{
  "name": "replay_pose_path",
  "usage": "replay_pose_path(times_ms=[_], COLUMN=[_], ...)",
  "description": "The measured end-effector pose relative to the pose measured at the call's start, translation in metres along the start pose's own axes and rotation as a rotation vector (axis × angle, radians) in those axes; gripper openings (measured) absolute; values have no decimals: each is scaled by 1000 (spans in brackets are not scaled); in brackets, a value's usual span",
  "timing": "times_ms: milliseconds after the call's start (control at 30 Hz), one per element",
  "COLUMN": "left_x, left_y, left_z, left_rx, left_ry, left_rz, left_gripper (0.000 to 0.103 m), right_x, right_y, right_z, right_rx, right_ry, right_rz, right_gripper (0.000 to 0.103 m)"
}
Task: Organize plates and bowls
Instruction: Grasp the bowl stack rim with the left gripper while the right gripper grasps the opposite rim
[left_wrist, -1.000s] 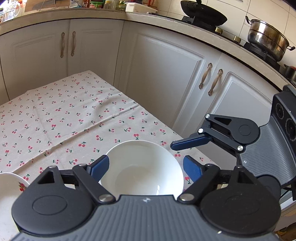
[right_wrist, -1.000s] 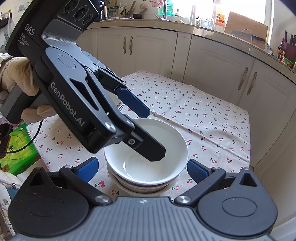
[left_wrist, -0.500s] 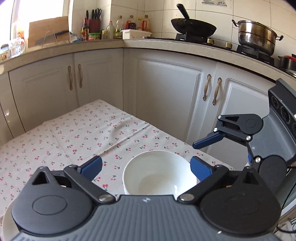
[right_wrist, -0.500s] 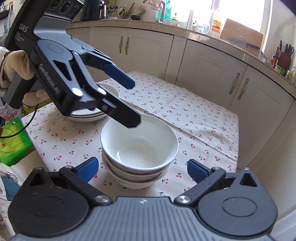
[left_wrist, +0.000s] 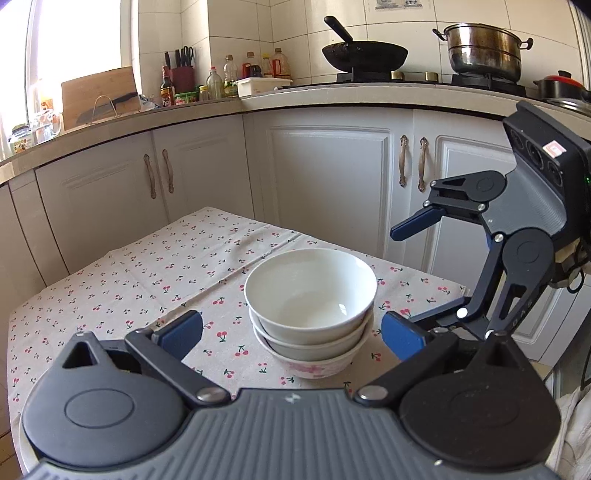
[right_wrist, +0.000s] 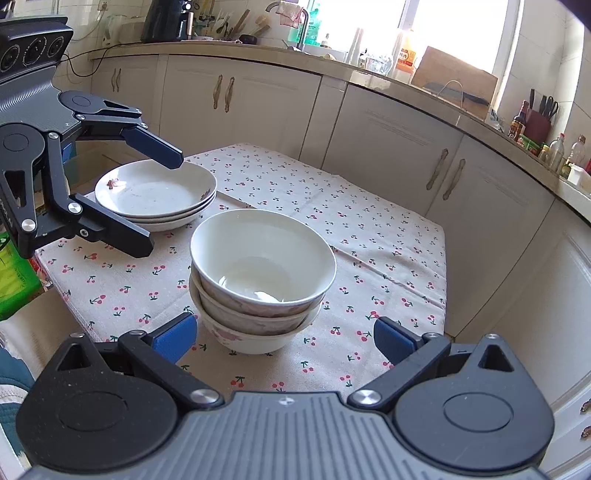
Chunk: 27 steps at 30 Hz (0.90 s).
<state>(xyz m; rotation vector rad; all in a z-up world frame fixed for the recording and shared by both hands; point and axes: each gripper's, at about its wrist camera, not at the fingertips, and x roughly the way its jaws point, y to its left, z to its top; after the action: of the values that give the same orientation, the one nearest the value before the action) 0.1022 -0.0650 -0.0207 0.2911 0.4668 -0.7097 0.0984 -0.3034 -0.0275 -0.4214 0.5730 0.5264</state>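
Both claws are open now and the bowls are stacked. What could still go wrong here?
1. The bowl stack stands near the table's front edge; a bump from either claw might tip it off.
2. The left claw hangs beside the plate stack and could clip its rim.

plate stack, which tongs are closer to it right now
Left. The left tongs hang open beside the plate stack, one finger over its rim. The right tongs sit open farther back, behind the stacked bowls.
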Motion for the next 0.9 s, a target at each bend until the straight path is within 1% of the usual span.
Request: replay_pose_path(times_ms=[67,167,200,267,300,467,600,767,900], left_x=[5,15,18,26,29,40,50,66,76], left_y=[-4,-7,-6,0,2,10,13,15,17], left_z=[-3,-11,-13,-17,-18,-19,-22,-18,-12], left_rx=[-4,-35,-55,-93,-99,-53,-43,41,97], left_ry=[13,28,32,63,73,112,152,209,248], left_rz=[26,32,15,-44,-52,-63,-97,-141,-199], left_gripper=[102,102,102,102,102,102,102,99,97], right_x=[0,5,7,12,14,30,44,61,70], right_y=[3,6,6,6,6,3,-8,-20,-29], right_z=[-5,-12,-13,-16,-16,-20,-20,-16,-9], right_rx=[-16,-38,-47,-66,-79,-120,-80,-71,-85], right_ry=[-1,8,12,19,24,43,50,68,71], right_rz=[4,18,25,44,60,114,177,246,313], right_gripper=[103,103,103,103,103,103,103,103,103])
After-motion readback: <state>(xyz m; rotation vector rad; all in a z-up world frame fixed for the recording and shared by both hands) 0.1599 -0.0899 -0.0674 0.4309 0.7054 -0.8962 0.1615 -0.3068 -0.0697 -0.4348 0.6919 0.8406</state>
